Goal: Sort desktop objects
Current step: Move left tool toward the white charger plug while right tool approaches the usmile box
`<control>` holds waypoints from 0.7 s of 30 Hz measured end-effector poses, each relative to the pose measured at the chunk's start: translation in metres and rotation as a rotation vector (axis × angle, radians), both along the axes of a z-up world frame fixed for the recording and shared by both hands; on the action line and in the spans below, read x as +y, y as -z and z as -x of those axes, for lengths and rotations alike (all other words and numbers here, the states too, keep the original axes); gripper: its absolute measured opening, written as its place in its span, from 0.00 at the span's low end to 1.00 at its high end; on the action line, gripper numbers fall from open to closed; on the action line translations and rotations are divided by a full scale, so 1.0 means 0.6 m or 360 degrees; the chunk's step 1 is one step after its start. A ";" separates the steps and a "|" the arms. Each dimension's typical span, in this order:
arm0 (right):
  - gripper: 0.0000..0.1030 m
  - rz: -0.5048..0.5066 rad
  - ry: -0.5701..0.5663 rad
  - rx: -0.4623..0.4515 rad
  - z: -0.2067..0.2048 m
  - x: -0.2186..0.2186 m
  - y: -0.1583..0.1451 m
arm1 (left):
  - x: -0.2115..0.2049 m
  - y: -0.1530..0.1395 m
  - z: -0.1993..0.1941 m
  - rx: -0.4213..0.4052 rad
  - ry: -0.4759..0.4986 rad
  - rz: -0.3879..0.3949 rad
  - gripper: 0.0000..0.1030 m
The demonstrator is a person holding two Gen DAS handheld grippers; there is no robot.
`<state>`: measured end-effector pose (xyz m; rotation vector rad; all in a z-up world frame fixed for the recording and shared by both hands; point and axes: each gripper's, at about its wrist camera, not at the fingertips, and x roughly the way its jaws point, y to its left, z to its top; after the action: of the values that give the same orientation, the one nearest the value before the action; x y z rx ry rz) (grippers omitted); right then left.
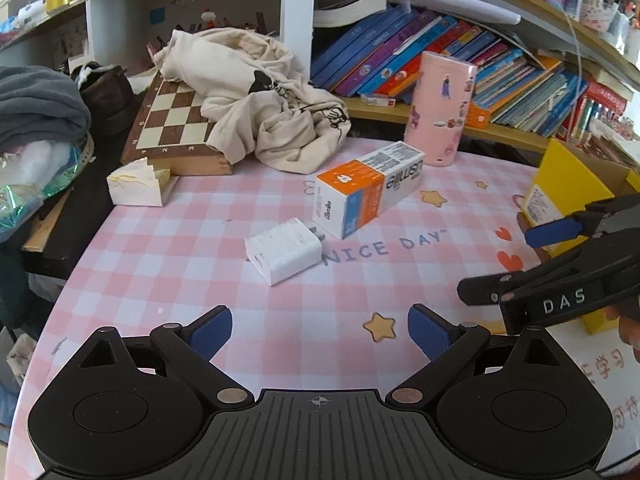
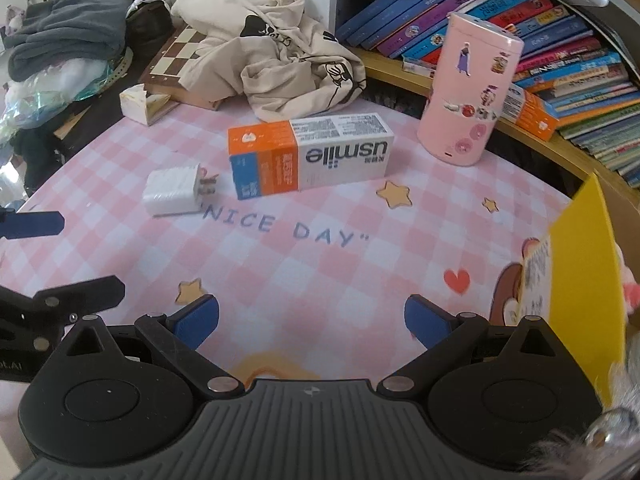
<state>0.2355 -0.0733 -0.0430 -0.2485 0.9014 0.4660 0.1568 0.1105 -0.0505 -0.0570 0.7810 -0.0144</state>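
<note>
While flat, box (image 2: 310, 156) lengthwise left-right.

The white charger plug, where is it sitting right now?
The white charger plug lies on the pink checked mat, left of centre in the right wrist view, its prongs pointing at the orange-and-white usmile box beside it.

A child's study desk at home: picture books (image 1: 460, 56) on shelves, a pink checked mat (image 1: 224, 264), crumpled clothing (image 1: 264, 96).
</note>
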 end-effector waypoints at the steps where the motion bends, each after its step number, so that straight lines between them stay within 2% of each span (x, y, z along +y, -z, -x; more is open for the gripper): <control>1: 0.97 -0.0004 -0.0003 0.0001 -0.009 0.002 0.001 | 0.001 0.003 -0.006 0.0005 -0.0002 -0.0002 0.94; 9: 0.97 -0.0127 0.0071 0.0056 -0.109 0.018 -0.002 | 0.014 0.033 -0.058 0.0053 -0.0026 -0.0062 0.94; 13: 0.97 -0.0287 0.0270 0.0183 -0.170 0.020 0.002 | 0.018 0.041 -0.084 0.0051 -0.0017 -0.0095 0.94; 18: 0.97 -0.0549 0.0622 0.0440 -0.237 0.017 0.027 | 0.019 0.052 -0.109 0.0044 0.0005 -0.0130 0.94; 21: 0.96 -0.0643 0.0759 0.0554 -0.265 0.019 0.044 | 0.020 0.061 -0.121 0.0054 0.0011 -0.0148 0.93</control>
<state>0.3947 -0.0621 -0.0695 0.4240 1.1407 0.2379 0.2291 0.1225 -0.0871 0.0338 0.8150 0.0164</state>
